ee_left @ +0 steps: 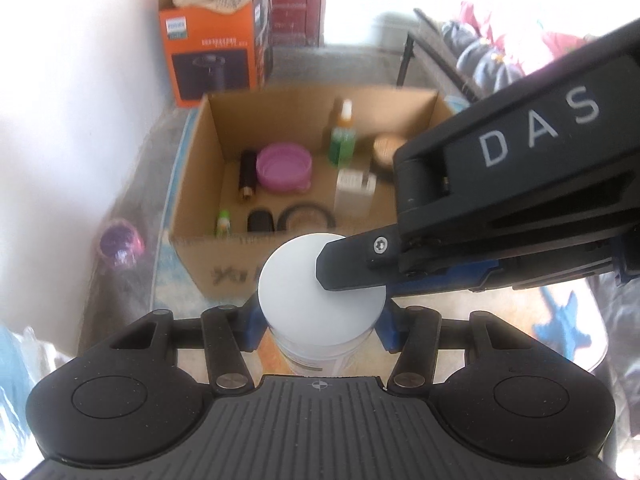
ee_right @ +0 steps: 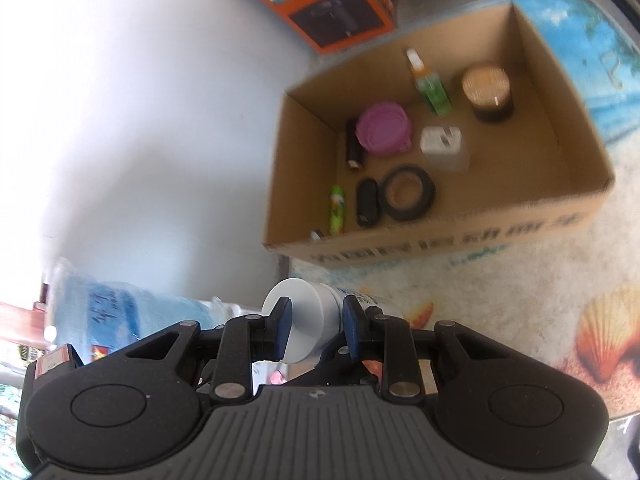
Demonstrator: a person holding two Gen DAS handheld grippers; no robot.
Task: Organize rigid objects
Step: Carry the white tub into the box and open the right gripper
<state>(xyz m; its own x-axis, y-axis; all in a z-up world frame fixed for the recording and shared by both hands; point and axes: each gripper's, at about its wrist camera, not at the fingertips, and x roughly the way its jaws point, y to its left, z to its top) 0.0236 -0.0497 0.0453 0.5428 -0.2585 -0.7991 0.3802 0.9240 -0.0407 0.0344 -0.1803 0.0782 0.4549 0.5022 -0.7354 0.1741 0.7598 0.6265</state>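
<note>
A white-capped jar (ee_left: 320, 304) is held upright between the blue pads of my left gripper (ee_left: 320, 328), which is shut on its body. My right gripper (ee_right: 314, 328) comes in from the right and is shut on the jar's white lid (ee_right: 298, 320); one of its fingers (ee_left: 352, 264) lies across the cap in the left wrist view. Beyond stands an open cardboard box (ee_left: 192, 216) holding a purple bowl (ee_left: 284, 166), a green spray bottle (ee_left: 342, 136), a white box (ee_left: 354, 190), a black ring (ee_left: 306, 218), a dark candle jar (ee_right: 486, 92) and small tubes.
The cardboard box (ee_right: 460, 240) sits on a beach-print mat (ee_right: 520, 320) by a white wall. An orange appliance box (ee_left: 212, 40) stands behind it. A purple cup (ee_left: 120, 246) sits left of the box. A plastic-wrapped blue pack (ee_right: 120, 304) lies at the left.
</note>
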